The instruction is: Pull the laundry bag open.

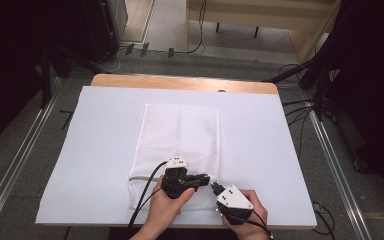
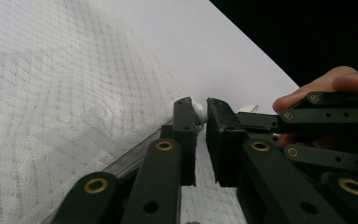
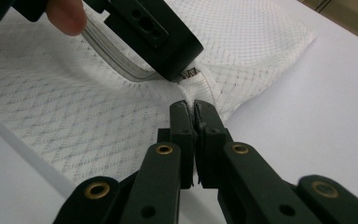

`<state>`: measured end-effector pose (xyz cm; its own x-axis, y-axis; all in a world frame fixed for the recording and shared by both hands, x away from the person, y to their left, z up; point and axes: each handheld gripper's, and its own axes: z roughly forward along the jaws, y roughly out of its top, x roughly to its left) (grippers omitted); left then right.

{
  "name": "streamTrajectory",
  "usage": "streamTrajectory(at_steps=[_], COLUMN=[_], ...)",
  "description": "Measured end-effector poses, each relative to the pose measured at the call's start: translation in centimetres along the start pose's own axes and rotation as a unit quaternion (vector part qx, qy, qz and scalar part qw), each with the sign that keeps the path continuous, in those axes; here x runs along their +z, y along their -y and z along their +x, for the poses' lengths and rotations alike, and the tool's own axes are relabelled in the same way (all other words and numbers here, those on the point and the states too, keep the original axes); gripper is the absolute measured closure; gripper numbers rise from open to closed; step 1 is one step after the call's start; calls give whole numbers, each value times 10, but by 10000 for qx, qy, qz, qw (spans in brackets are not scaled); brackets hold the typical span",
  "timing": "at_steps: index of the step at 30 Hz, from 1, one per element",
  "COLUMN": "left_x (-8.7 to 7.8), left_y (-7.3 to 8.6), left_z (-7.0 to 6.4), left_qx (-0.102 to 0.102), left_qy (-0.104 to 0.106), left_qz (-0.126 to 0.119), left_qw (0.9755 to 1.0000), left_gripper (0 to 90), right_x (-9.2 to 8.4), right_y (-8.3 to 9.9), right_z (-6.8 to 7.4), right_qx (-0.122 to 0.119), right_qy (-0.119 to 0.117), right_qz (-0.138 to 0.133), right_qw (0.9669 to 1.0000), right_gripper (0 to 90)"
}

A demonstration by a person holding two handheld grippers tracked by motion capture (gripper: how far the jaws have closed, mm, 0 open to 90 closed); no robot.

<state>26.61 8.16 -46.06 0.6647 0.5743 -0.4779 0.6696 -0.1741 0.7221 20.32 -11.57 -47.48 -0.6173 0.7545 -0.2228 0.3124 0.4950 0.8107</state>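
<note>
White-covered table (image 1: 260, 150) amid grey floor (image 1: 25, 165)

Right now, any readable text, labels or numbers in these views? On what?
None legible.
Small tag at the zip end of the white mesh bag: dark marks on it, too small and blurred to read.
Left gripper, right gripper, and white table cover: no print visible.
</note>
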Motion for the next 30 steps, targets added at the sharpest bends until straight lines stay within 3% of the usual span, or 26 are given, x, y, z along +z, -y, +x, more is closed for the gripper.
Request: streamTrajectory(at_steps=[9, 13, 14, 15, 16, 20, 25, 30], left_x=[-2, -2, -3, -5, -5, -16, -30, -56], left_y=[1, 2, 3, 3, 3, 3, 3, 14], left_z=[2, 0, -2, 2, 2, 18, 26, 37], left_qx=[124, 260, 384, 383, 383, 50, -4, -41], left_qy=[-2, -122, -436, -522, -522, -542, -627, -833], left_qz=[99, 207, 223, 229, 229, 185, 214, 287], left_qw=[9999, 9994, 9981, 9976, 9976, 9983, 9978, 9961], left_gripper=[881, 882, 882, 882, 882, 882, 882, 881], right_x=[-1, -2, -2, -4, -4, -11, -14, -15], right_y=[-2, -3, -3, -2, -2, -2, 1, 1], right_z=[-1, -2, -2, -3, -3, -16, -21, -23], right_qx=[110, 141, 154, 131, 131, 440, 511, 527], right_qy=[35, 32, 40, 217, 217, 190, 179, 114], right_qz=[0, 35, 50, 96, 96, 55, 96, 154], right_qw=[9999, 9999, 9999, 9996, 9996, 9988, 9985, 9984], right_gripper=[900, 900, 900, 900, 900, 900, 900, 900])
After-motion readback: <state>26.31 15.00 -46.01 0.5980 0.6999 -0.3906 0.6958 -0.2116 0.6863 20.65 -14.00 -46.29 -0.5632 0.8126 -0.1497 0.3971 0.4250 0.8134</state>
